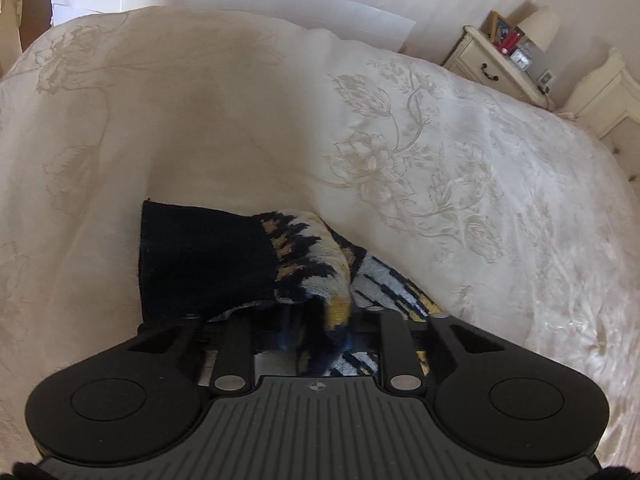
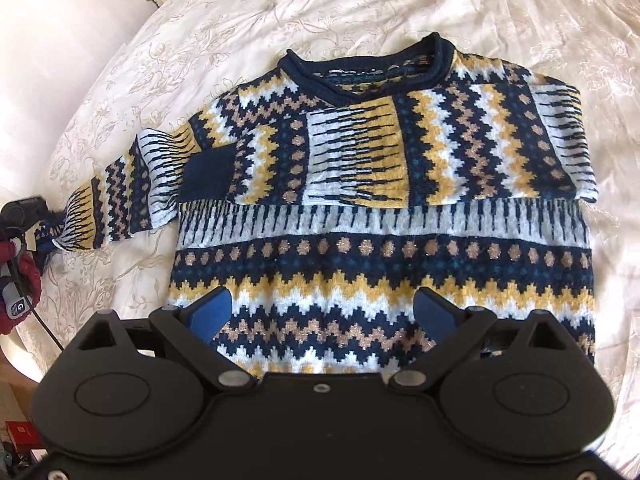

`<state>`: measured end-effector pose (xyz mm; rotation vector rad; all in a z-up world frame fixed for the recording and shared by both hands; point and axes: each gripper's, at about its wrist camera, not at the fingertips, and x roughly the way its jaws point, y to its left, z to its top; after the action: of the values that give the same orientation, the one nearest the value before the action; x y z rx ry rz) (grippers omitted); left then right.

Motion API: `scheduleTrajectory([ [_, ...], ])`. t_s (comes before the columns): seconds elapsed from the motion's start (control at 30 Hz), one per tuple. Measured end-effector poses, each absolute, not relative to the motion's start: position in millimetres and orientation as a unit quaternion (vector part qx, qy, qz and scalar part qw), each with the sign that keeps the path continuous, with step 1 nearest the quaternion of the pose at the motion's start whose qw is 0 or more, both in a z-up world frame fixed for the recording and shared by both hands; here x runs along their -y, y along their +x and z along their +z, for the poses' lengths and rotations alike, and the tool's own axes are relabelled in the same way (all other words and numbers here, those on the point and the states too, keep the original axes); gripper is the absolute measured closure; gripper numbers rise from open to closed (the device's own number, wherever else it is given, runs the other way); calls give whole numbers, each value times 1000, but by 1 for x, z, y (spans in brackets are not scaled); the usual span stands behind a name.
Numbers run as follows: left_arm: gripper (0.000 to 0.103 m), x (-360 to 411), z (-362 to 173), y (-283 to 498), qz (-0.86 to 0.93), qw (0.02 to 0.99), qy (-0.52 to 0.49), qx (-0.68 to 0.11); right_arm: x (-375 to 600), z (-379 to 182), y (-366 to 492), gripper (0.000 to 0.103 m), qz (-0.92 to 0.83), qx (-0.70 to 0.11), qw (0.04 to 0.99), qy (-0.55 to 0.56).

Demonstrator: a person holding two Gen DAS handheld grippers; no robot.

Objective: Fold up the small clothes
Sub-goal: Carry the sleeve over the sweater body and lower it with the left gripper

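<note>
The sweater (image 2: pixel 380 208) lies flat on the bed (image 2: pixel 280 8), front up, its hem at the near edge under the right claw (image 2: pixel 322 314) and its collar toward the far side. One sleeve (image 2: pixel 360 152) is already folded across the chest; the other sleeve (image 2: pixel 120 196) stretches out sideways toward the bed's left edge. That second sleeve is the step in hand. The left claw (image 1: pixel 320 320) is closed on the sleeve near its dark cuff (image 1: pixel 200 256), knit bunched between the pads and the cuff flopping beyond them onto the bedspread (image 1: pixel 440 140). The right claw hovers over the lower body of the sweater with its blue pads (image 2: pixel 210 312) spread wide and nothing between them. The next move, I judge, calls for lifting the held sleeve and carrying it across the chest to lie over the first, keeping the grip firm so the loose knit does not slip, while the body stays flat. Beyond the far corner stands a nightstand (image 1: pixel 492 64).
</note>
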<state>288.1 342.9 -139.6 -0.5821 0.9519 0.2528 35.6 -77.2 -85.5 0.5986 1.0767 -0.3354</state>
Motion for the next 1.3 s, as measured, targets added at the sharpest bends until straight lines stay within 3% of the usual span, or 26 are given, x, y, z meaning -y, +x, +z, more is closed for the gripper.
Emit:
scheduleTrajectory([
  [0.03,98,-345,-138,285,113,841,-288,-444,79,-87,34,5,-158,-503,802,282],
  [0.27,98,-314,-77,255,48,890,-249,-379,89,-93,21,5,-152,-506,797,291],
  [0.6,98,-167,13,199,-151,929,-145,-307,102,-96,6,5,-126,-497,805,299],
  [0.73,98,-94,11,184,-224,919,-106,-306,112,-95,-8,5,-126,-491,806,305],
  [1.0,97,27,-50,168,-315,870,-58,-375,144,-93,-43,5,-162,-481,799,323],
  [1.03,95,38,-57,166,-322,863,-49,-387,147,-93,-47,5,-168,-480,797,325],
  [1.1,79,58,-70,160,-341,841,-30,-419,154,-93,-54,5,-178,-479,794,329],
  [1.13,66,65,-76,158,-350,831,-22,-431,157,-93,-58,5,-184,-479,792,330],
  [1.23,55,76,-87,150,-384,805,-4,-452,165,-95,-67,5,-199,-478,787,335],
  [1.3,37,80,-92,141,-414,783,5,-464,169,-97,-71,5,-207,-479,784,337],
])
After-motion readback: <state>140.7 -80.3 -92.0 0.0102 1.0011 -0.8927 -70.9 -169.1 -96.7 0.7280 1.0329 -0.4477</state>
